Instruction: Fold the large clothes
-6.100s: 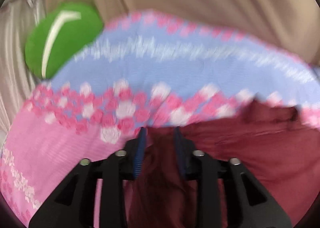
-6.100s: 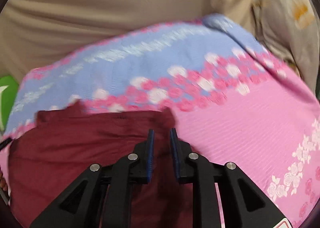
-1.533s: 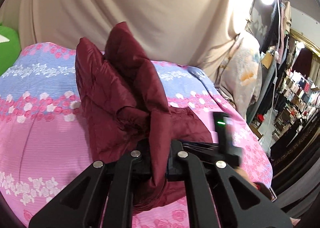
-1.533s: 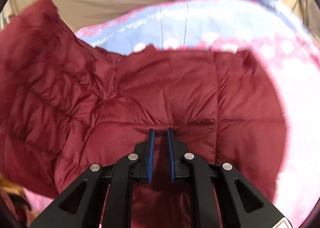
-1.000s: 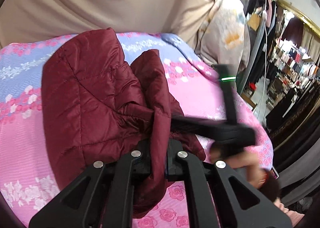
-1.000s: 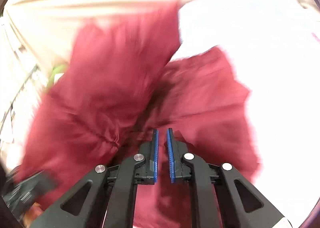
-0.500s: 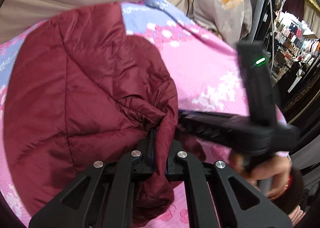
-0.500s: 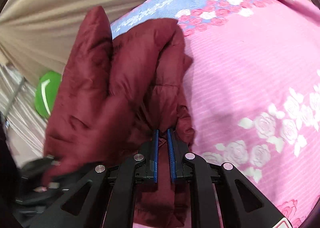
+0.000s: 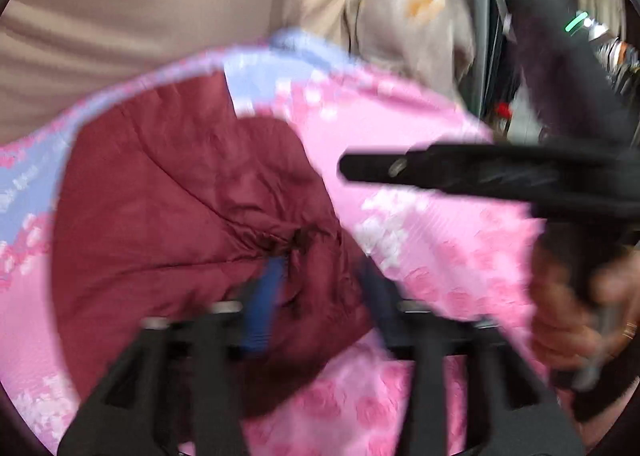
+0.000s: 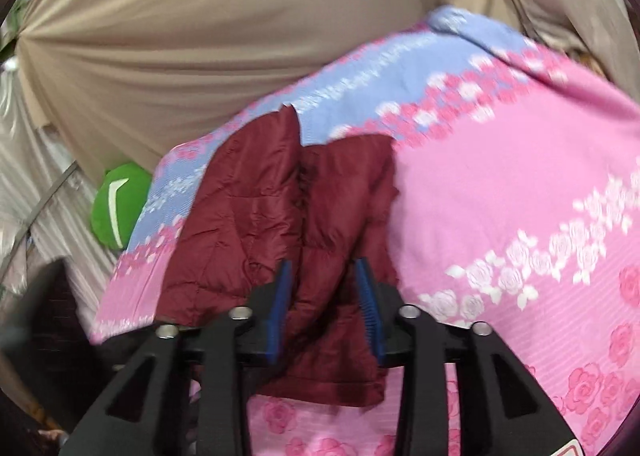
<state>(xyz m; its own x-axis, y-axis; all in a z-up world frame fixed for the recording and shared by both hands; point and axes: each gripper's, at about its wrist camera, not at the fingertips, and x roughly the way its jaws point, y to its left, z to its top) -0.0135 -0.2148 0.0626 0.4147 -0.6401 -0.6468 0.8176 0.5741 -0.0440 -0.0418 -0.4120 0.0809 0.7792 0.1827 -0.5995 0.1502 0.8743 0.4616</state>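
A maroon quilted jacket (image 9: pixel 192 216) lies folded in a bundle on the pink and blue floral bedspread (image 9: pixel 440 256). In the blurred left wrist view my left gripper (image 9: pixel 320 296) hangs over the jacket's near corner. Its jaws are opening, with fabric between the blue pads (image 9: pixel 264 304) but not pinched. My right gripper (image 9: pixel 352 168) reaches in from the right above the bedspread, held by a hand (image 9: pixel 568 296). In the right wrist view the right gripper (image 10: pixel 324 296) is opening over the jacket's (image 10: pixel 260 216) near edge. Fabric sits loose between its pads (image 10: pixel 280 296).
A beige curtain (image 10: pixel 200 36) hangs behind the bed. A green cushion (image 10: pixel 116 204) sits at the bed's far left corner. A pale floral garment (image 9: pixel 420 8) hangs at the right, with clothes racks beyond. The bedspread (image 10: pixel 520 216) stretches to the right of the jacket.
Both grippers were shut on the jacket's edge half a second ago; both pairs of jaws now stand apart. The jacket has come down onto the bed in a folded bundle.
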